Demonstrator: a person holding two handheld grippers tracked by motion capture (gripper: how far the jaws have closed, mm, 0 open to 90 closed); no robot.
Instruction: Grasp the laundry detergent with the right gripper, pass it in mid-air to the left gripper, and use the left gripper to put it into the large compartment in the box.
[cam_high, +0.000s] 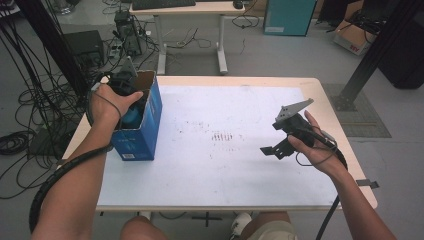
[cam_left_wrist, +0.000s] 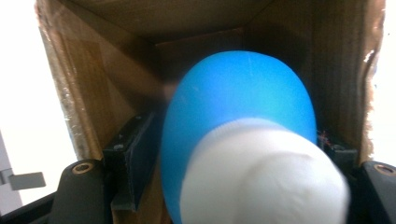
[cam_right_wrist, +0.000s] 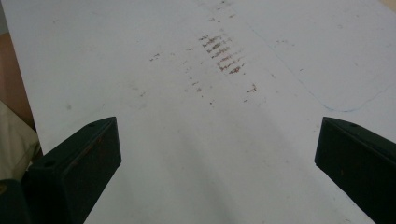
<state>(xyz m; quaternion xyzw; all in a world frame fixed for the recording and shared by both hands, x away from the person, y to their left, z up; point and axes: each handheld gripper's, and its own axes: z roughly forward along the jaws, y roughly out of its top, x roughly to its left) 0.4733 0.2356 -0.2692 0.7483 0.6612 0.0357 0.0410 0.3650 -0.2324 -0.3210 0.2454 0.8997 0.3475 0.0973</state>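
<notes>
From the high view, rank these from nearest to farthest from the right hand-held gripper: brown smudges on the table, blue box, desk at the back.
1. Brown smudges, mid-table, just left of the right hand-held gripper.
2. Blue box, left edge of the table.
3. Desk, on the floor beyond the table.

One blue box (cam_high: 142, 127), open-topped; one blue-and-white object (cam_left_wrist: 243, 140) between the left fingers (cam_left_wrist: 135, 158); one counter (cam_high: 225, 165).

High view looks down over the table (cam_high: 210, 170); both tool cameras sit close, the right sharing its surface.
</notes>
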